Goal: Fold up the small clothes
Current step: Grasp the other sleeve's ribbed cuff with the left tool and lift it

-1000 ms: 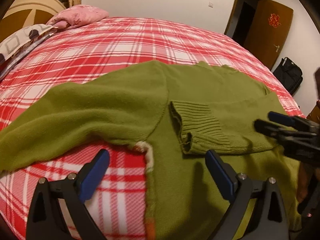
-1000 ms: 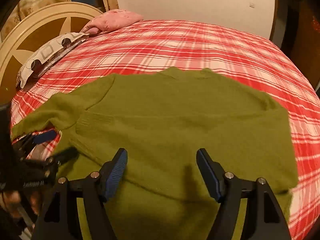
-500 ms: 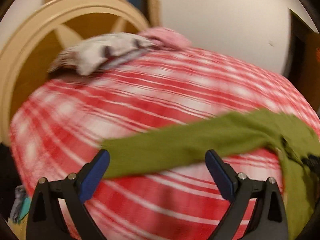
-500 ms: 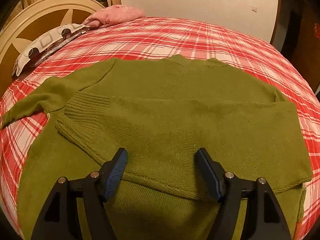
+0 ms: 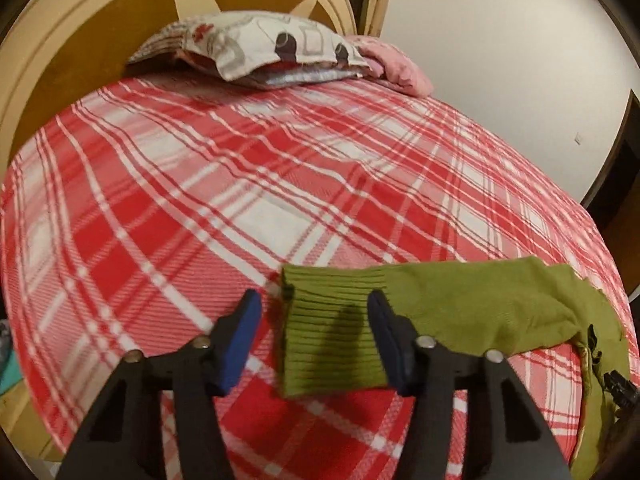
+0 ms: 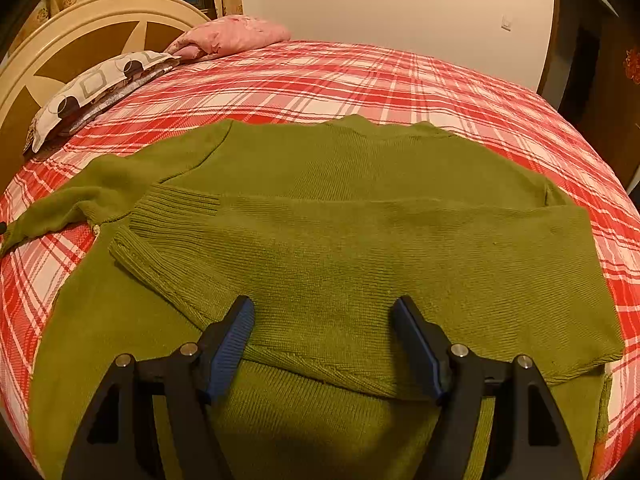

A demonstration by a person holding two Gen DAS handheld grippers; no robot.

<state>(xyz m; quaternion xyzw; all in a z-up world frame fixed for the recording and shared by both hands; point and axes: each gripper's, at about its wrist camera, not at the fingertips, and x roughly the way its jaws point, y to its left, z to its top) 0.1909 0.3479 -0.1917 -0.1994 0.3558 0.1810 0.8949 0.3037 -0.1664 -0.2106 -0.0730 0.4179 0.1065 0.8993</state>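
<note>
Item: green knitted sweater (image 6: 360, 208), lying spread flat on the bed (image 6: 400, 76), its right sleeve (image 6: 360, 276) already folded across the body. The left sleeve (image 5: 460, 300) is stretching out sideways over the plaid cover, ribbed cuff (image 5: 332, 336) at its free end.

Risks, as judged:
- Only the top layer of the cuff may be getting pinched, since the jaws are straddling it from above; the sleeve would then sag open when lifted.
- The plaid cover could be getting caught along with the knit, dragging the bedding.
- Pulling the sleeve across could be shifting the body and disturbing the fold already laid.

Position: the left hand-held gripper (image 5: 314, 320) is standing with jaws apart, the cuff lying between the fingertips, not clamped. The right hand-held gripper (image 6: 324, 328) is hanging over the folded right sleeve near the hem side, jaws wide apart, holding nothing.

Surroundings: patterned pillow (image 5: 256, 48) and pink cloth (image 6: 232, 36) lying at the headboard (image 5: 80, 40), well apart from the sweater.
</note>
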